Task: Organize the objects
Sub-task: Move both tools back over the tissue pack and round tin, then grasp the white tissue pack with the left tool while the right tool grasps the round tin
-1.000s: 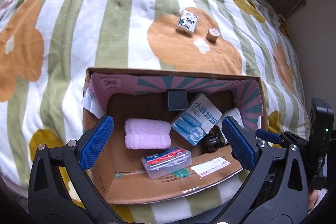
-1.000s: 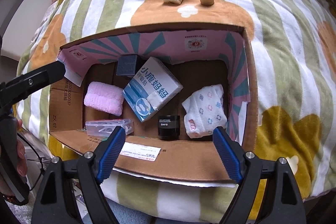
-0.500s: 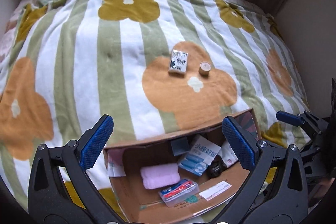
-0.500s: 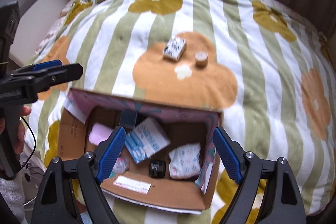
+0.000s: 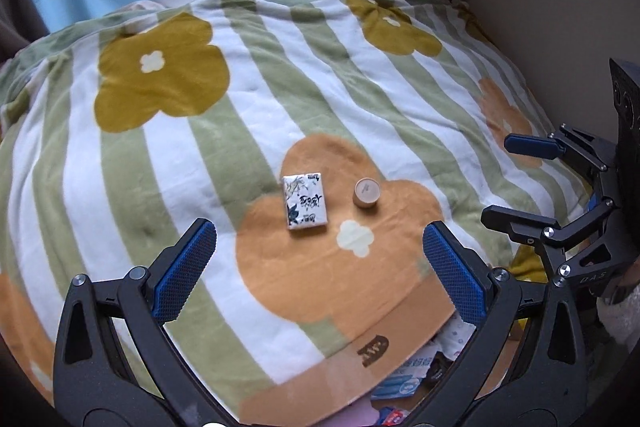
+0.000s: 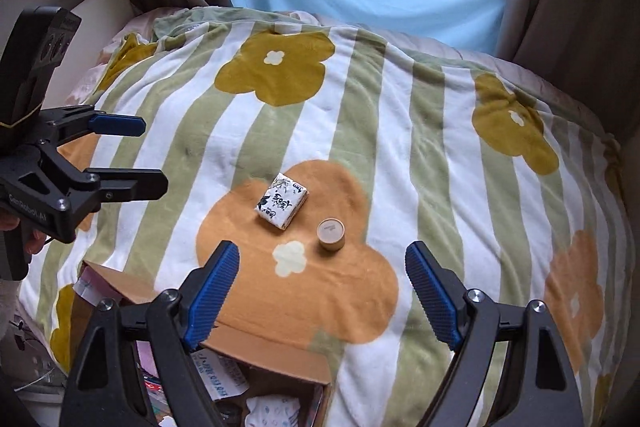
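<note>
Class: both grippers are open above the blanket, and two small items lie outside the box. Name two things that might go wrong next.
1. The small round tub sits on a soft, bulging blanket; a nudge from the right gripper might roll it away.
2. The tissue pack lies close beside the tub, so the left gripper, open wide, may knock the tub.

A white tissue pack (image 5: 305, 201) with dark print lies flat at mid-frame on an orange flower. Just right of it, apart, stands a small tan round container (image 5: 366, 191), upright, lid closed.
</note>
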The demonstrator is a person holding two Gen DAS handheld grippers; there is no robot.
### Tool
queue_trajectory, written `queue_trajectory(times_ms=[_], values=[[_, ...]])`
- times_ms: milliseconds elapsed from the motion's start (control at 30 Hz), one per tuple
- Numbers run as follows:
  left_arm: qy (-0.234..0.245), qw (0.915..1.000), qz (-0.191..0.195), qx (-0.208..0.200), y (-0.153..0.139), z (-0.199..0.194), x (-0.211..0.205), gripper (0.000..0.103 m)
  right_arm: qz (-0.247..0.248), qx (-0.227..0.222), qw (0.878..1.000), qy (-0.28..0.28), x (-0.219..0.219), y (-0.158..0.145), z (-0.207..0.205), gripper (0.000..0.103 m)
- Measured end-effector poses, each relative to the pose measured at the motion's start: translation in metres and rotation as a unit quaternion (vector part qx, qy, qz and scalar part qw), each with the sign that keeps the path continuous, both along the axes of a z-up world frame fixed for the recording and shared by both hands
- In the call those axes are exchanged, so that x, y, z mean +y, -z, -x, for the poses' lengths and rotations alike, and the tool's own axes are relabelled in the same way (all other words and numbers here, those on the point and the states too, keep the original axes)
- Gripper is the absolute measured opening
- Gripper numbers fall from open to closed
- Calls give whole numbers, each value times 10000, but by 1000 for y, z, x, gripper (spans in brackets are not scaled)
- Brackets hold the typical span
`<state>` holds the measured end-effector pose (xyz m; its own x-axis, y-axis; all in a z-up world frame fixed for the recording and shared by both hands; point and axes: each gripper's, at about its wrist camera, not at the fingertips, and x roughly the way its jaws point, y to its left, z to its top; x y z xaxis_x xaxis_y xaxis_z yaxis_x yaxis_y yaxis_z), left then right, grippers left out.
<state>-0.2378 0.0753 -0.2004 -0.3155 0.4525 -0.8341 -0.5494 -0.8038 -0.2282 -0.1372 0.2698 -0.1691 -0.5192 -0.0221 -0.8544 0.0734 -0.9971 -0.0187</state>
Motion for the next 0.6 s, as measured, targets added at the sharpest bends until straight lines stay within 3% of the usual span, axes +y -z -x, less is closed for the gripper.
queue_trajectory(times_ms=[233,467,600], values=[[570,9966,445,-393,79,41,40,103,-444,-378,9977,-360,16,57,37,82],[829,9919,803,-524,140,57,63,102,-336,-634,9947,-732,18,109,53,82],[900,9904,873,-579,160,63,71,91,-307,-723,9940,-762,17,130,58,82]])
